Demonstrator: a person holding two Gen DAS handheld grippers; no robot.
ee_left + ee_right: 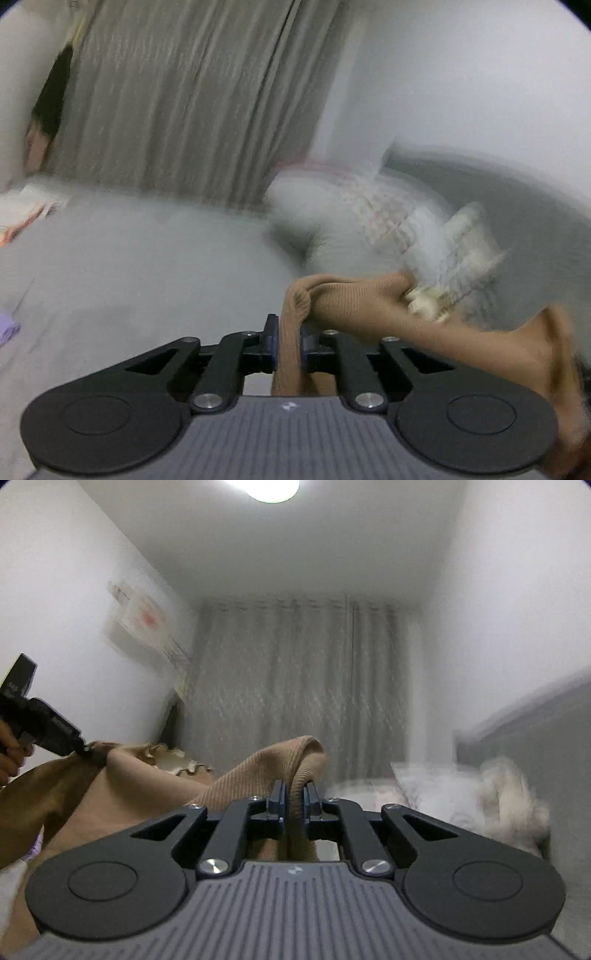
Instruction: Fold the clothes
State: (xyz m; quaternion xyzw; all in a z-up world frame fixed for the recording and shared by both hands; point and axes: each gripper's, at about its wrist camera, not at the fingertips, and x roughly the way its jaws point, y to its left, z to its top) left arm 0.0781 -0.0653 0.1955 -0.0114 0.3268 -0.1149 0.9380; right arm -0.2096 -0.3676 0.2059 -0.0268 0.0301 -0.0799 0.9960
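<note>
ribbed tan garment (pixel 236 775) is pinched in the right gripper (pixel 294 801) and the left gripper (pixel 287 343), both clamped on its cloth, and held stretched above the bed (pixel 129 266); no fold is made yet.

Both tongs, the left tongs (pixel 287 345) and the right tongs (pixel 294 805), have black linked arms, silver screws, round black pivot discs, blue-edged pads and ribbed grey bodies.
</note>
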